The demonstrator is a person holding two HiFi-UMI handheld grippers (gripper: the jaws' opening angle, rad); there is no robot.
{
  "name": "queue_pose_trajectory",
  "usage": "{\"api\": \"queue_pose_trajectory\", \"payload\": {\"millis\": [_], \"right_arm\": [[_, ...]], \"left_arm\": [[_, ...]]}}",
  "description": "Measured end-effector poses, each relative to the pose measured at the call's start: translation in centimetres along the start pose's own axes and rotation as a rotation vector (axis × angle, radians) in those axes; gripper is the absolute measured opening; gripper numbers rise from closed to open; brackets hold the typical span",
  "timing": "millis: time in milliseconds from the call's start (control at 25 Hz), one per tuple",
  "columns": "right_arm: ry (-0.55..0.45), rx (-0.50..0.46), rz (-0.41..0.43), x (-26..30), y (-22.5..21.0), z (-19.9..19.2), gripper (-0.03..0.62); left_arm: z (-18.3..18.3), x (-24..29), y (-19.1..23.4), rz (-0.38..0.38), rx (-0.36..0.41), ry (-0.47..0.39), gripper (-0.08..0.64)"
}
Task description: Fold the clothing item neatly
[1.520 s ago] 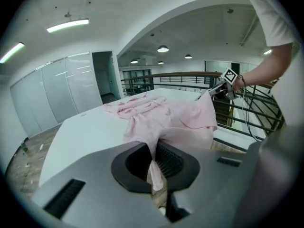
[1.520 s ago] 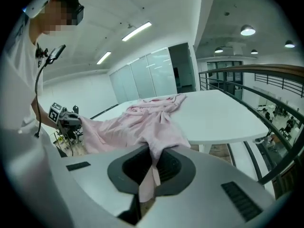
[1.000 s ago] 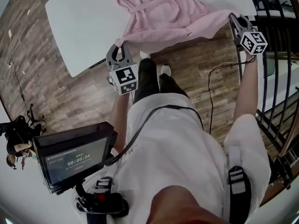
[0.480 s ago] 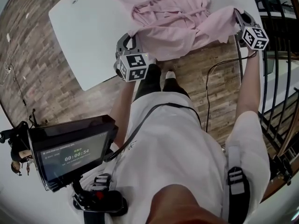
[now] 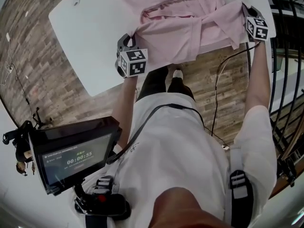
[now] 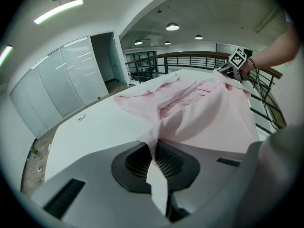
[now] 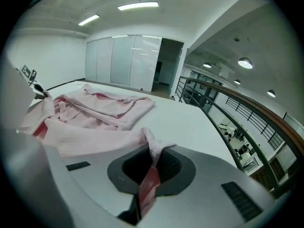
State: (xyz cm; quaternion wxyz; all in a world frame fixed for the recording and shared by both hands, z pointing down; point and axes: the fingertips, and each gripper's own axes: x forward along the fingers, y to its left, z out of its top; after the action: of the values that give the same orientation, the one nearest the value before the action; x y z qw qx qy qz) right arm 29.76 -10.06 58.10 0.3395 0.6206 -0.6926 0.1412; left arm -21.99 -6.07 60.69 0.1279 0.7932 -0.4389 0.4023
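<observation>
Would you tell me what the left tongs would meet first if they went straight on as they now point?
Most likely the left tongs would meet the pink robe they grip, spread just ahead over the white table.

A white table (image 5: 80,42) with rounded corners stands on a wood-plank floor (image 5: 28,80). A pink robe (image 5: 175,32) lies rumpled on the table's right half, bunched in folds toward the far side, and its near part reaches just past the table's near edge. The left half of the table top is bare except for a small round fitting (image 5: 76,0) set in it near the far left. On the floor just in front of the table stand a person's shoes (image 5: 176,73), and a black cable (image 5: 216,103) runs beside them.
</observation>
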Motion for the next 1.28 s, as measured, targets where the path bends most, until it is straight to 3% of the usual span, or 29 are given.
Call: {"api": "queue_pose_trajectory", "payload": {"millis": [160, 200, 240, 280, 400, 480, 560, 760, 880, 1000, 1120, 1280], "right_arm": [[0.055, -0.023, 0.025, 2.0, 1.6, 0.0, 0.011], [0.087, -0.016, 0.059, 2.7, 2.5, -0.5, 0.056], [0.121, -0.008, 0.096, 3.3, 3.4, -1.0, 0.16], [0.145, 0.0, 0.121, 3.6, 4.0, -1.5, 0.204], [0.167, 0.03, 0.143, 2.3, 4.2, -1.7, 0.253], [0.182, 0.055, 0.157, 0.5, 3.8, -1.8, 0.304], [0.169, 0.077, 0.152, -1.9, 3.2, -1.3, 0.308], [-0.013, 0.2, 0.089, -8.6, 4.0, 1.2, 0.305], [-0.09, 0.241, 0.092, -10.5, 7.4, 1.1, 0.106], [-0.126, 0.275, 0.146, -12.2, 12.8, 0.6, 0.005], [-0.134, 0.319, 0.232, -14.2, 18.6, -0.2, 0.005], [-0.117, 0.338, 0.339, -15.0, 25.9, -0.8, 0.005]], "left_arm": [[-0.2, 0.6, 0.2, -0.027, -0.045, 0.017, 0.011], [-0.3, 0.9, 0.0, -0.04, -0.048, 0.025, 0.017], [-0.5, 1.1, -0.2, -0.051, -0.045, 0.033, 0.035], [-0.5, 1.2, -0.2, -0.057, -0.04, 0.039, 0.073], [-0.2, 0.3, 0.2, -0.061, -0.029, 0.038, 0.162], [0.2, -0.8, 0.9, -0.07, -0.022, 0.024, 0.183], [0.6, -2.1, 1.4, -0.089, -0.008, 0.005, 0.19], [0.3, -4.9, 0.4, -0.173, 0.069, -0.016, 0.19], [-0.5, -4.7, -1.6, -0.243, 0.098, -0.018, 0.19], [-2.1, -5.0, -3.8, -0.327, 0.147, 0.005, 0.185], [-3.8, -5.8, -5.5, -0.374, 0.204, 0.025, 0.083], [-5.7, -6.5, -6.8, -0.435, 0.206, 0.045, 0.075]]}}
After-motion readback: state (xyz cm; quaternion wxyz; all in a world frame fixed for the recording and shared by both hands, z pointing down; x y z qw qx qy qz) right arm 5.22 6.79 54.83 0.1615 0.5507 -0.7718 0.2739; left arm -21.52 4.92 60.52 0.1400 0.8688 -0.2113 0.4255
